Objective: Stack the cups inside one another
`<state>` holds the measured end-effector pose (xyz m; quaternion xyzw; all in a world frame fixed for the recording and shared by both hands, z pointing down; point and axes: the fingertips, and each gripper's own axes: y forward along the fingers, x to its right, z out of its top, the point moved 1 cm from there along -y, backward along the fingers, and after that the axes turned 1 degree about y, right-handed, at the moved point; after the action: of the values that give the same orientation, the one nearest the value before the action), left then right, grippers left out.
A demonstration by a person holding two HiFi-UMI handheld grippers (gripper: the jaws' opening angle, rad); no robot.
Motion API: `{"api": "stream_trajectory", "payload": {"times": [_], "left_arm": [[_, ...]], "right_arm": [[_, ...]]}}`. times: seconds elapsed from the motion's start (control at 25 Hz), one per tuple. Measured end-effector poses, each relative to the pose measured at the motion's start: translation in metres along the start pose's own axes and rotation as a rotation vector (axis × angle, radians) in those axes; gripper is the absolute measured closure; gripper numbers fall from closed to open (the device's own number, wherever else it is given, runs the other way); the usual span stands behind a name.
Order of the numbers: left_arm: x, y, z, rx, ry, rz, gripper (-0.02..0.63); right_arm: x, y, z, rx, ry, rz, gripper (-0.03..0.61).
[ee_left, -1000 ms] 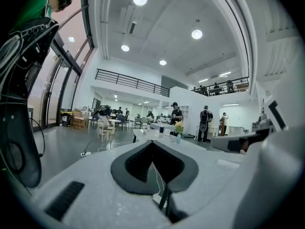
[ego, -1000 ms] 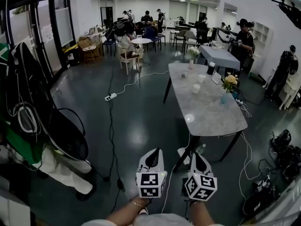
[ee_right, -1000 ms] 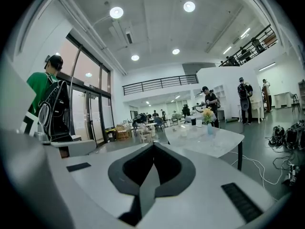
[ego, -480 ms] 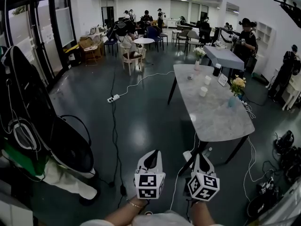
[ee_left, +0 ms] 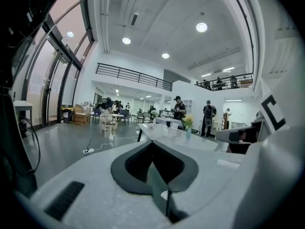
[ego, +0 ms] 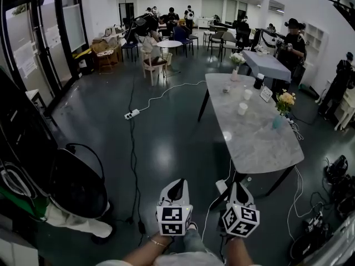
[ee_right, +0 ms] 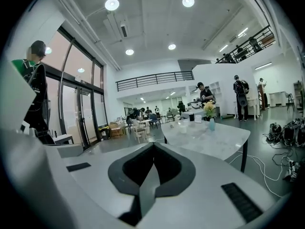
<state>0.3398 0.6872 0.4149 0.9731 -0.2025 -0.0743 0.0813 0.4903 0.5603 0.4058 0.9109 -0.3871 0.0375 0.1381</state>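
Note:
Two white cups (ego: 247, 94) (ego: 242, 108) stand apart on the far half of a long marble table (ego: 252, 143), ahead and to the right. A smaller white cup (ego: 226, 90) and a black cup (ego: 258, 81) stand near them. My left gripper (ego: 178, 180) and right gripper (ego: 237, 184) are low in the head view, side by side, short of the table's near end. Both are shut with nothing between their jaws. In the right gripper view the table (ee_right: 214, 140) lies ahead with the white cups (ee_right: 182, 127) small on it.
A blue vase of flowers (ego: 279, 119) stands at the table's right edge, a white-flower vase (ego: 237, 71) at its far end. A power strip (ego: 131, 114) and cables cross the dark floor. Black equipment (ego: 75, 184) sits at left, cable heaps (ego: 333, 187) at right, people at the back.
The whole view has advanced toward the marble table, which now lies nearer and lower in the picture. Both grippers travel along, still shut and side by side. The dark gear at left has slid outward.

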Motion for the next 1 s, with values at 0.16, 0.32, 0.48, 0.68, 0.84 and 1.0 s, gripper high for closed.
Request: {"api": "stream_trajectory", "payload": {"times": [0.16, 0.32, 0.48, 0.68, 0.84, 1.0], "left_arm": [[-0.005, 0.041, 0.008, -0.012, 0.026, 0.017, 0.617], [-0.007, 0.086, 0.031, 0.006, 0.033, 0.043, 0.617], [-0.012, 0.123, 0.043, 0.015, 0.033, 0.061, 0.617], [-0.016, 0.161, 0.045, 0.008, 0.021, 0.073, 0.617], [-0.020, 0.187, 0.045, 0.005, 0.016, 0.083, 0.617], [-0.019, 0.209, 0.046, 0.001, 0.020, 0.095, 0.617]], "right_arm": [[0.009, 0.045, 0.008, -0.006, 0.022, 0.023, 0.572], [0.023, 0.089, 0.031, 0.002, 0.002, 0.051, 0.572], [0.043, 0.128, 0.044, -0.011, 0.002, 0.049, 0.572], [0.057, 0.169, 0.057, -0.011, -0.005, 0.059, 0.572], [0.061, 0.199, 0.060, -0.019, -0.006, 0.085, 0.572], [0.068, 0.222, 0.061, -0.030, -0.001, 0.104, 0.572]]}}
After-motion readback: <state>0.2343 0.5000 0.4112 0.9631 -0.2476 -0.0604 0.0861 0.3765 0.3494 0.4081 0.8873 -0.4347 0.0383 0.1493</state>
